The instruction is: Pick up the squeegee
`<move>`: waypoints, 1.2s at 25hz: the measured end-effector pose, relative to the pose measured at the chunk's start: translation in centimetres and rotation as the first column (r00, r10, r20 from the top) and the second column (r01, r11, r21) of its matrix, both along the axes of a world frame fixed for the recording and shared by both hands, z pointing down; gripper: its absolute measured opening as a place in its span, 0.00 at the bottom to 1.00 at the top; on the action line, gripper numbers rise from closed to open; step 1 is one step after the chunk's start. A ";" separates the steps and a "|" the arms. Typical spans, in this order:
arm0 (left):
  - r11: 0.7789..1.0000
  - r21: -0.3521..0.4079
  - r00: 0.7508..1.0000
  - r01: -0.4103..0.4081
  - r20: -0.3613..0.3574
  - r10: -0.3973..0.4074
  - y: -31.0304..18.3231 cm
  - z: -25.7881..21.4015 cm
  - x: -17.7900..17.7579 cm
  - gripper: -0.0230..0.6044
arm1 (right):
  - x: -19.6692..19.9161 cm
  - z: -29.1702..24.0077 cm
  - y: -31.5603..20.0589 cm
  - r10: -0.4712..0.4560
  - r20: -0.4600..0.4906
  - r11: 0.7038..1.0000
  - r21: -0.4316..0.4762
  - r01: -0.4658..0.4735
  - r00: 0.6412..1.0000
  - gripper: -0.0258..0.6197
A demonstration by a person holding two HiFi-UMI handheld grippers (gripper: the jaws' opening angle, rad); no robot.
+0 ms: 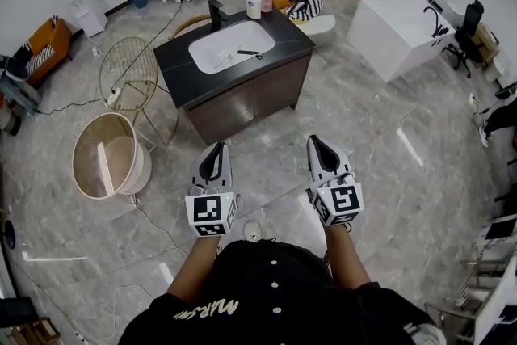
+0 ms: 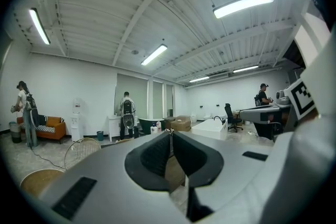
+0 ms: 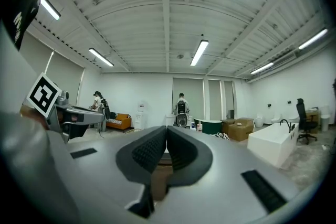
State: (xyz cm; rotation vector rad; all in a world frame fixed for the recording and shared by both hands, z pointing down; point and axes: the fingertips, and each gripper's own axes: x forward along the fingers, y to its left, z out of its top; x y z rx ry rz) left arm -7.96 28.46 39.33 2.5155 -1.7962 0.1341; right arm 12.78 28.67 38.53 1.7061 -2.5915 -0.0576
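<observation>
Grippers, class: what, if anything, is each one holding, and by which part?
Nothing is held. The left gripper and the right gripper each have their jaws shut together and empty, well apart from the sink counter.

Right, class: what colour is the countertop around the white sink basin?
The countertop is black; the head view shows it best.

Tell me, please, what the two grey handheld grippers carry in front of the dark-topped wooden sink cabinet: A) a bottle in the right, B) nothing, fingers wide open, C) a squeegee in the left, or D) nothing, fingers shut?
D: in each gripper's own view, the left gripper and the right gripper show fingers pressed together with nothing between them.
</observation>
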 end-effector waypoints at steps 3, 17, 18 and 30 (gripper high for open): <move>1.000 0.000 1.000 -0.011 0.002 0.011 -2.2 0.2 -0.8 0.07 | -0.9 0.4 -2.2 0.008 -0.007 1.000 -0.002 -0.008 1.000 0.04; 0.998 -0.027 0.999 -0.050 0.012 0.050 -9.7 2.1 -1.0 0.07 | -1.3 1.6 -9.1 0.046 0.017 0.999 -0.005 -0.046 0.999 0.04; 0.998 -0.026 0.999 -0.050 0.013 0.050 -10.4 2.1 -1.0 0.07 | -1.2 1.7 -9.9 0.045 0.016 0.999 -0.004 -0.045 0.999 0.04; 0.999 -0.032 1.000 -0.008 0.013 0.008 -20.9 2.7 0.0 0.07 | 0.2 2.2 -21.2 0.013 0.018 1.000 0.000 -0.013 1.000 0.04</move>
